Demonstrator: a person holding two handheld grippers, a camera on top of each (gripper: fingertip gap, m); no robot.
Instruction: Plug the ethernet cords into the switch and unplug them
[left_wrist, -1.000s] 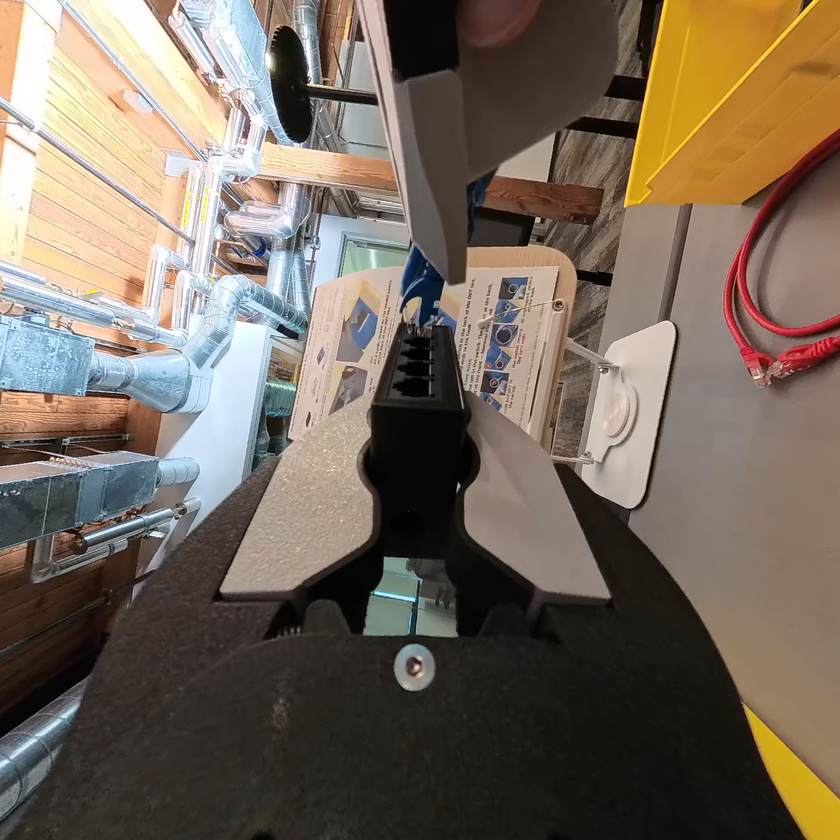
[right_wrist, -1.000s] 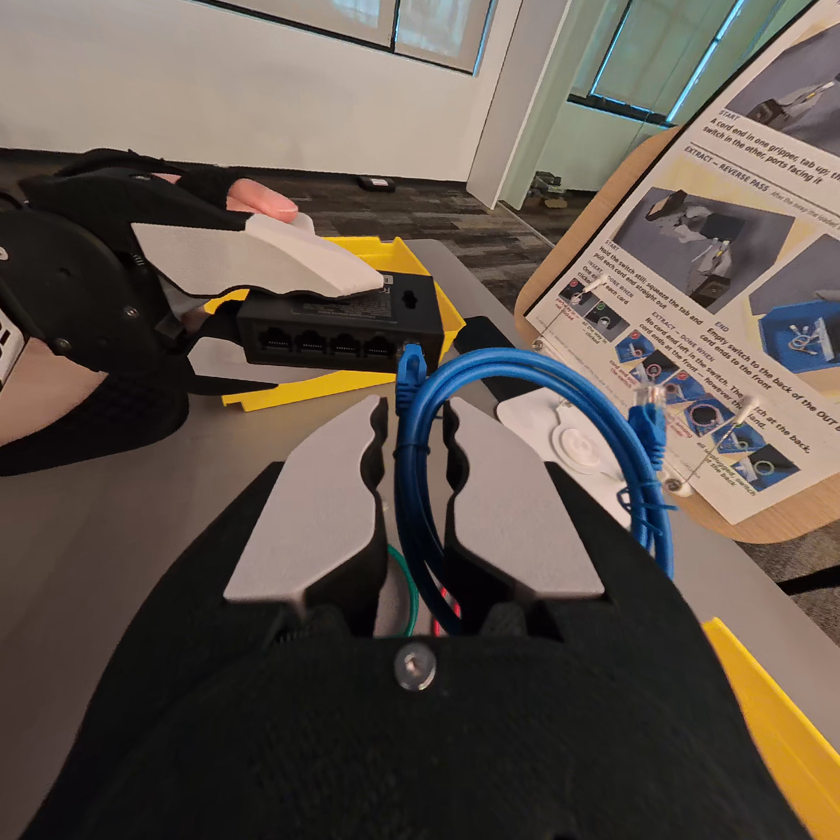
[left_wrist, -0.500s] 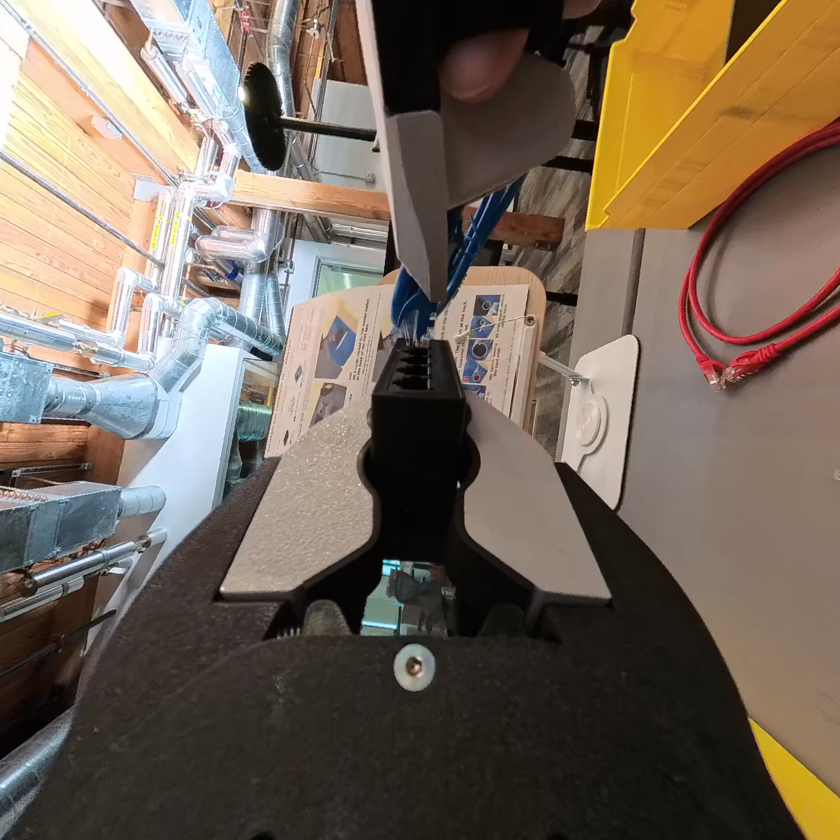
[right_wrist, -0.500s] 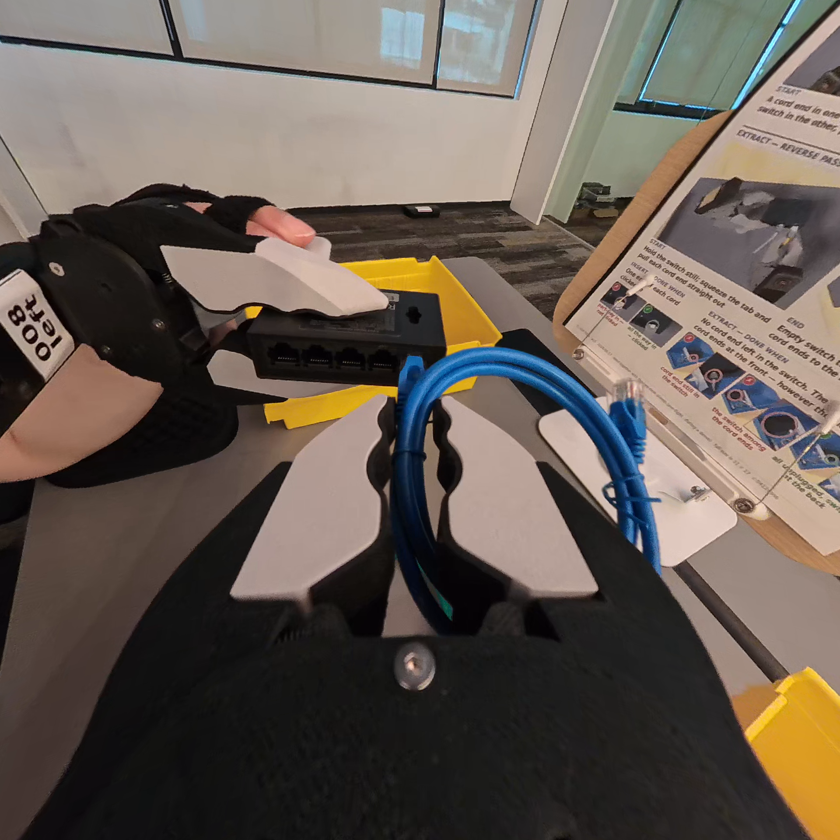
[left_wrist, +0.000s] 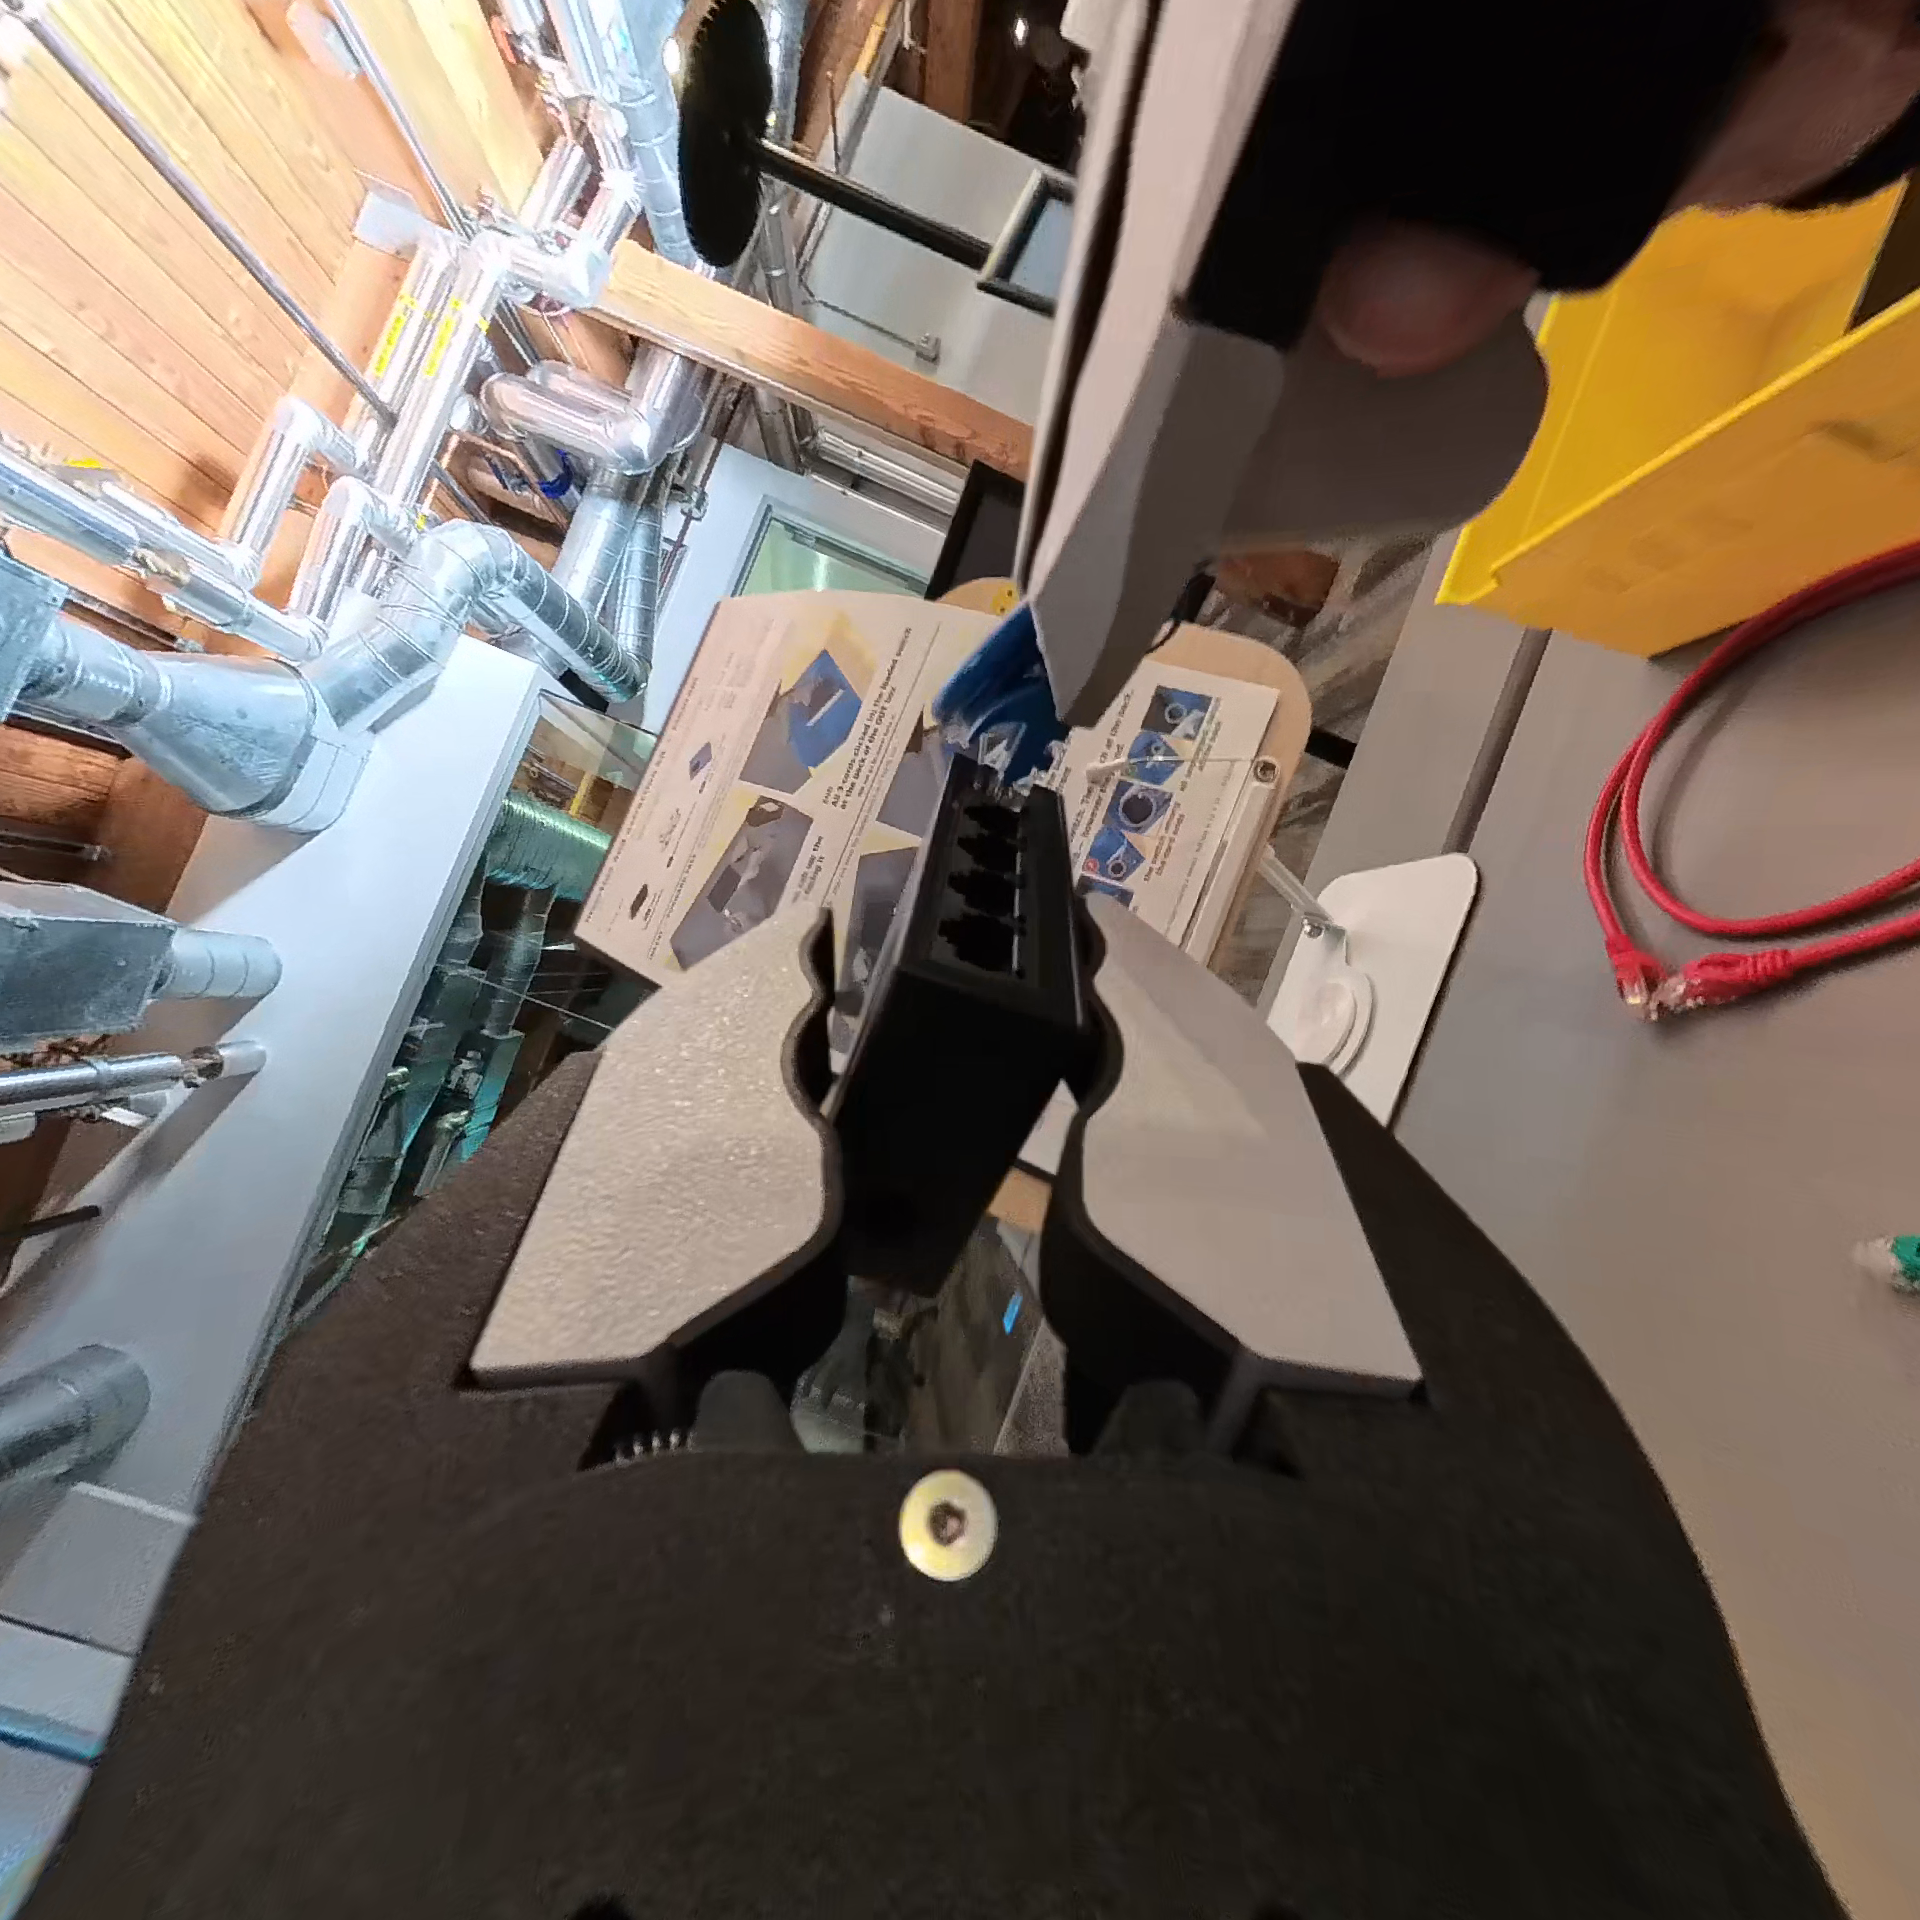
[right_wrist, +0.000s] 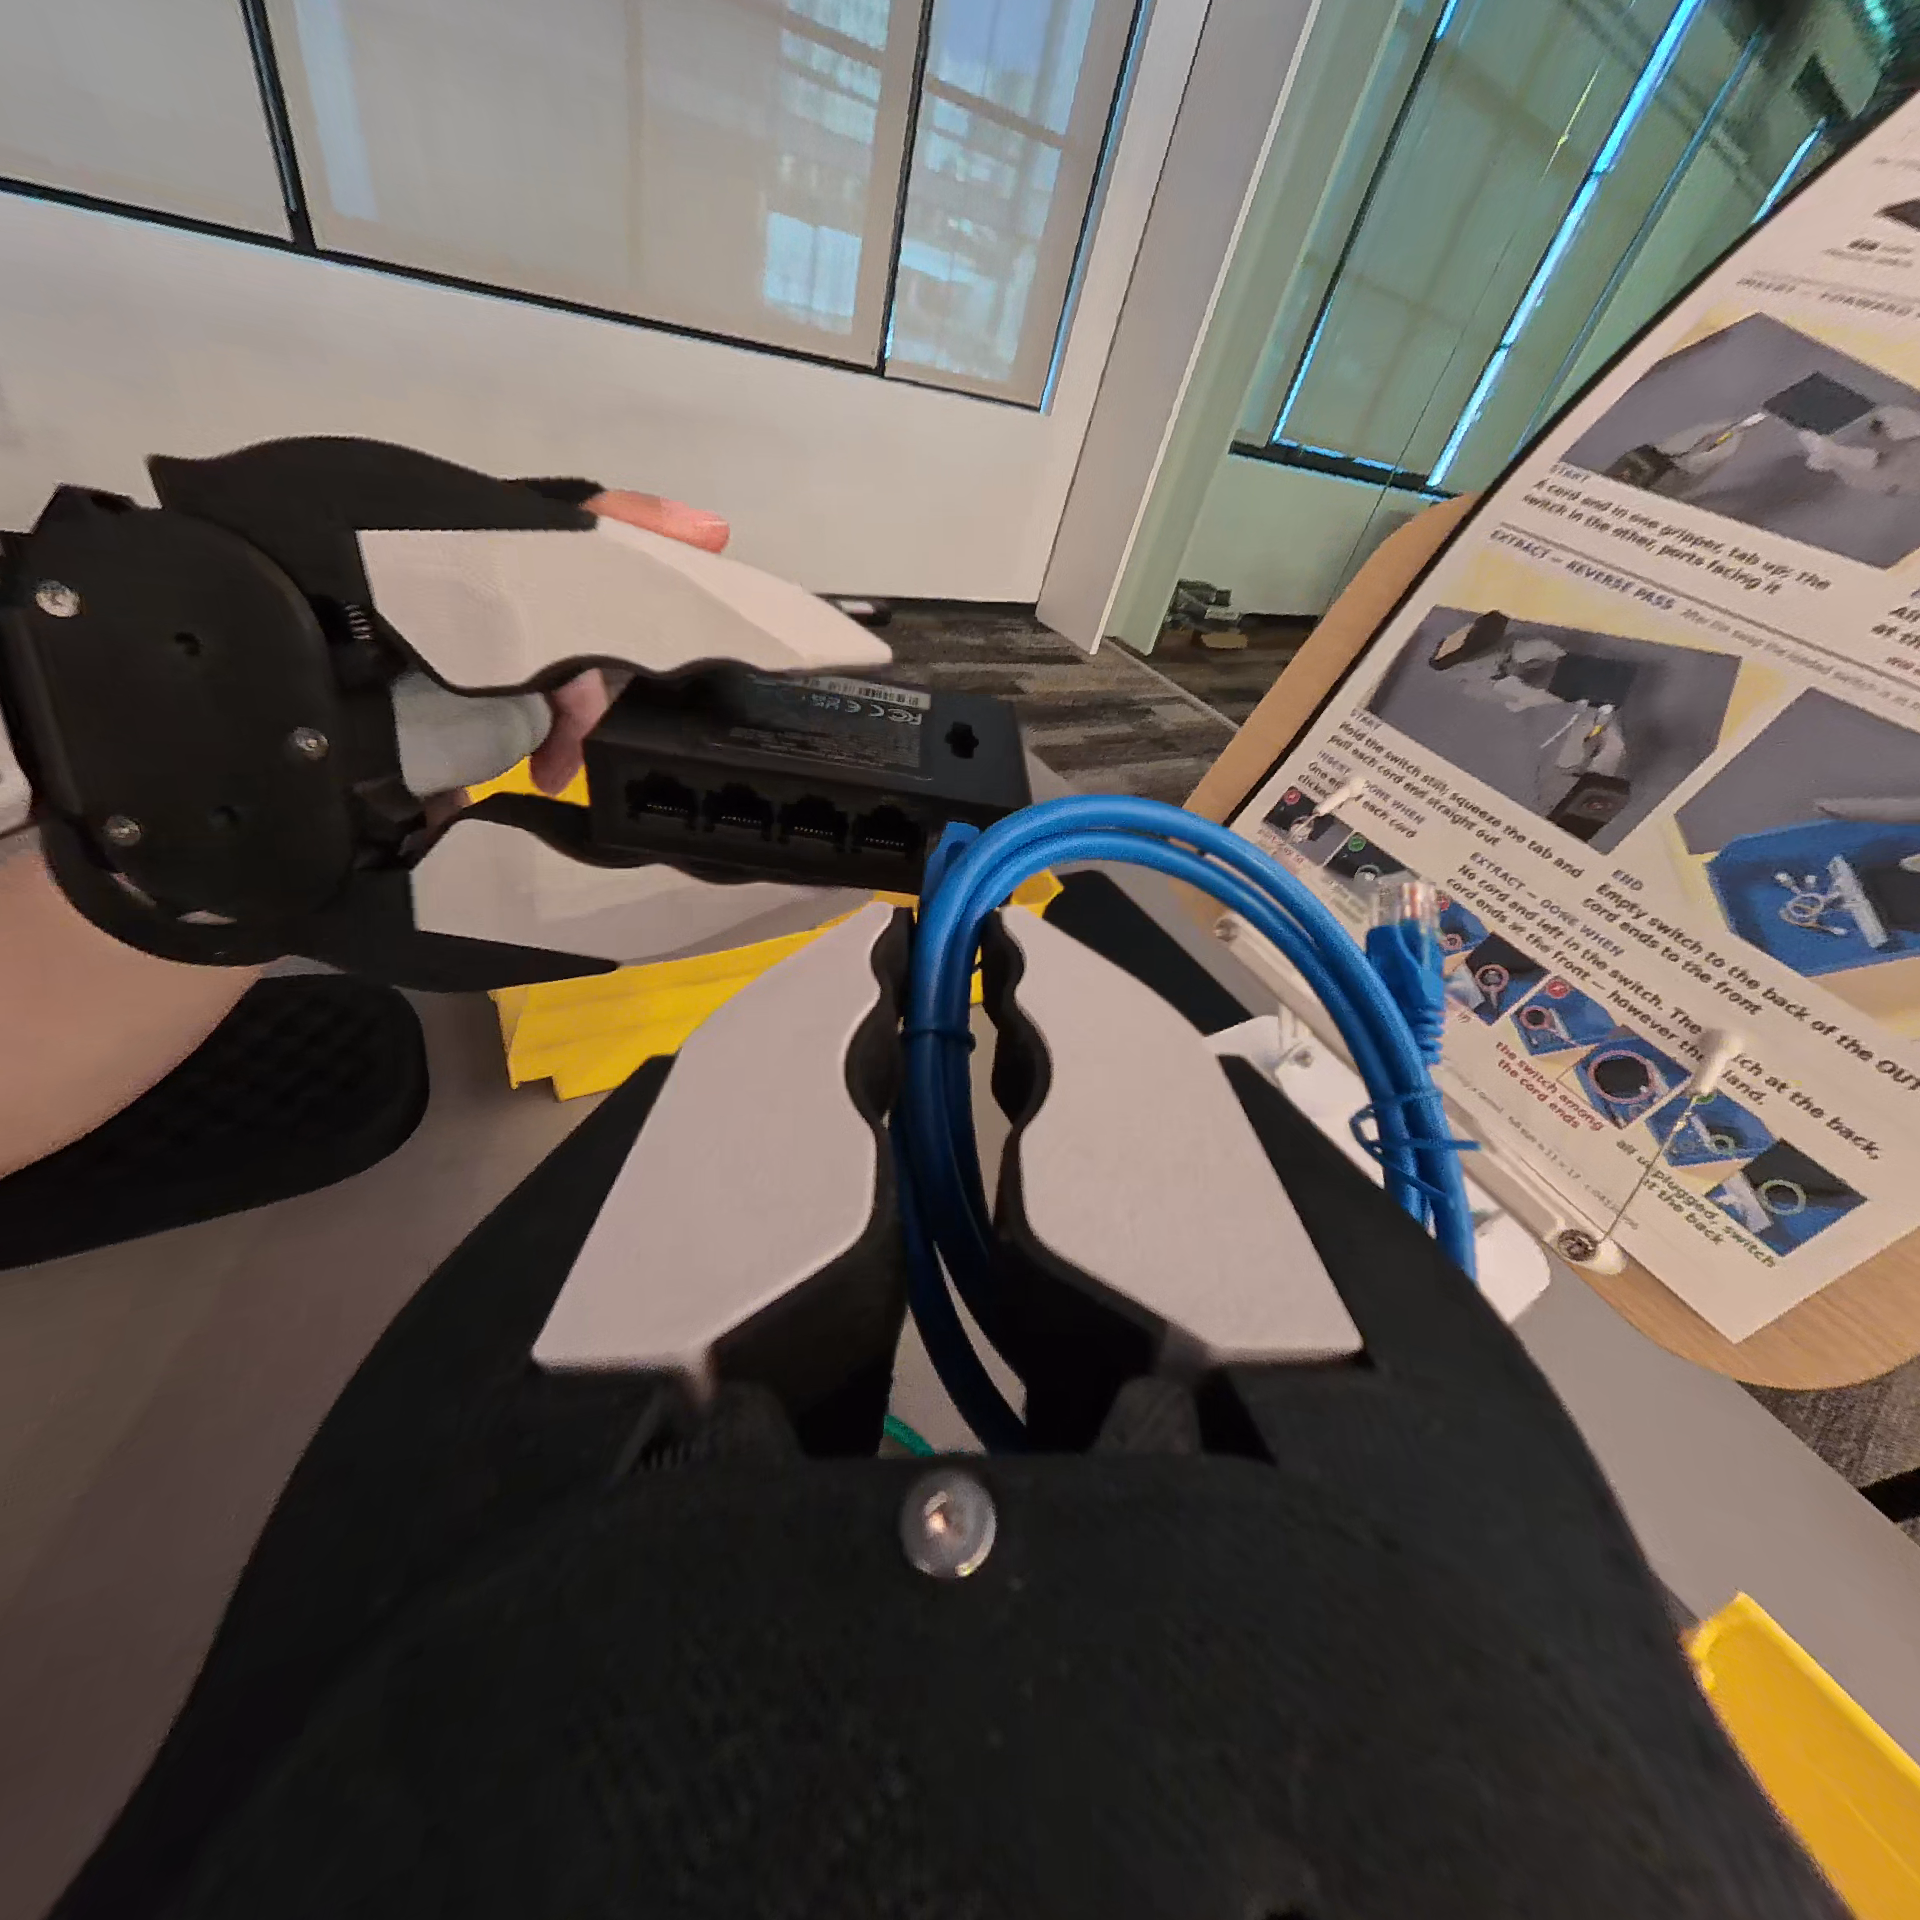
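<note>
Right wrist view: plug meets the end port

Right wrist view shows the switch (right_wrist: 805, 774) held off the table (right_wrist: 208, 1403), its port row turned toward the right gripper (right_wrist: 940, 971) so a plug can enter straight. That gripper's jaws are closed on the blue cord (right_wrist: 1174, 862) just behind its plug (right_wrist: 951, 836), which sits at the rightmost port; whether it has seated cannot be told. The cord's free end (right_wrist: 1405, 935) hangs beside the instruction board (right_wrist: 1683, 831). The left gripper (left_wrist: 956, 966) clamps the switch across its flat faces, bracing it against the push. Red cord (left_wrist: 1714, 914) and yellow bin (left_wrist: 1683, 457) wait on the table, unused.
</note>
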